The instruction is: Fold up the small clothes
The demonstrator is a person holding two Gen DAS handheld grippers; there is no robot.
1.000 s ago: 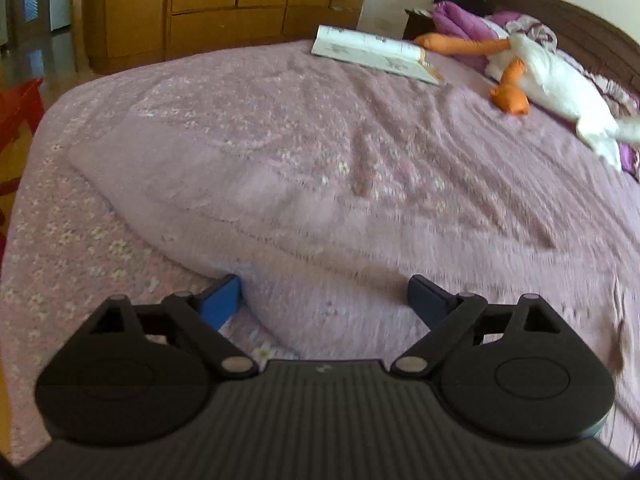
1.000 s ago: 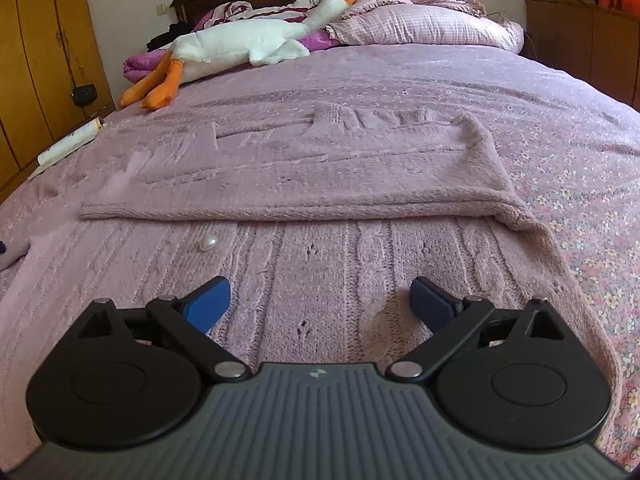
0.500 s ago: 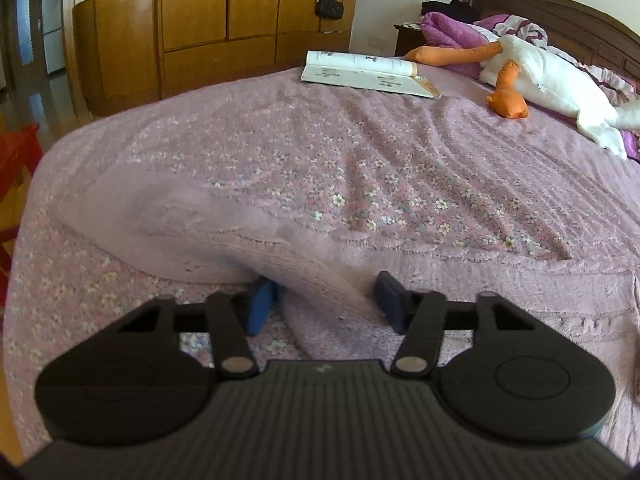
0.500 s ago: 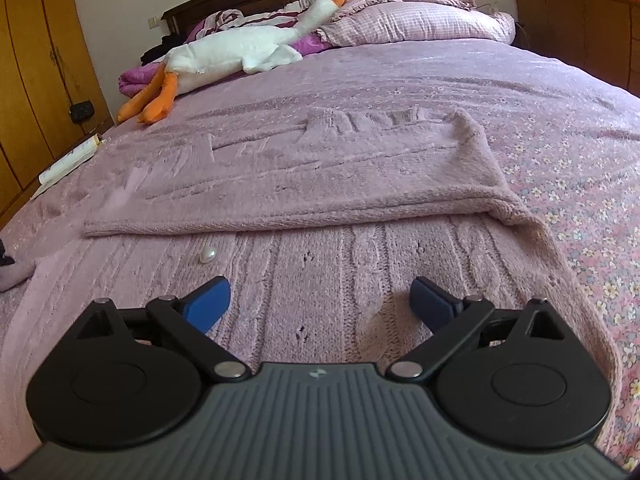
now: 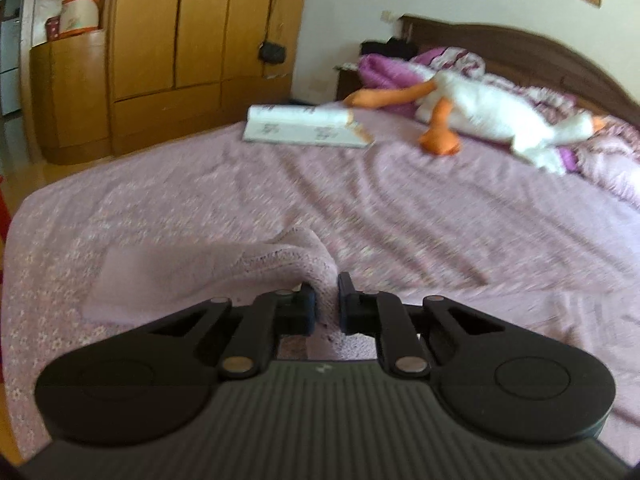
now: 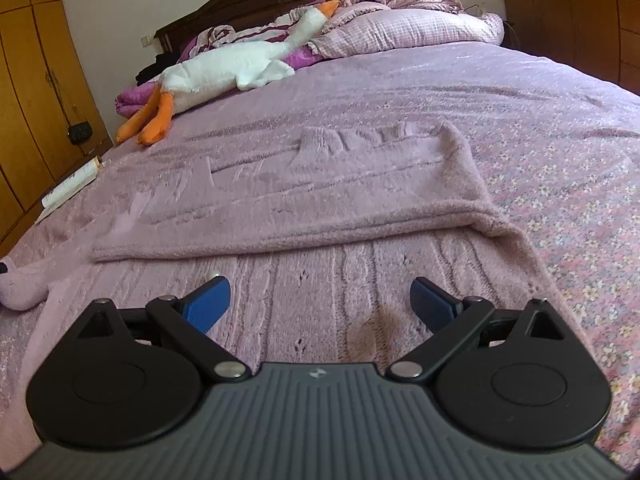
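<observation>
Left wrist view, read from the left: a tall wooden wardrobe (image 5: pixel 168 52) stands off the bed's corner, and an open book (image 5: pixel 300 128) and a white plush goose (image 5: pixel 492 116) with orange legs lie far up the bed (image 5: pixel 420 208), well apart from the work. Low in the middle, the left tongs (image 5: pixel 326 304) are clamped tight on a bunched end of the pink knitted sweater (image 5: pixel 224 268). The knit humps up into the pads and trails off to the left as a limp, fuzzy strip, probably a sleeve gripped so it can be carried across the body for a fold.

Right wrist view shows the same sweater (image 6: pixel 320 200) spread flat across the flowered bedspread, its soft nap and cable ribbing plain to see. One thick fold already lies across it as a rounded ridge. The right tongs (image 6: pixel 322 304) hover above the ribbed part with their blue pads spread wide and nothing between them, apparently waiting to pin or take the hem. Cloth this loose sags, so the lifted end likely needs guiding.
</observation>
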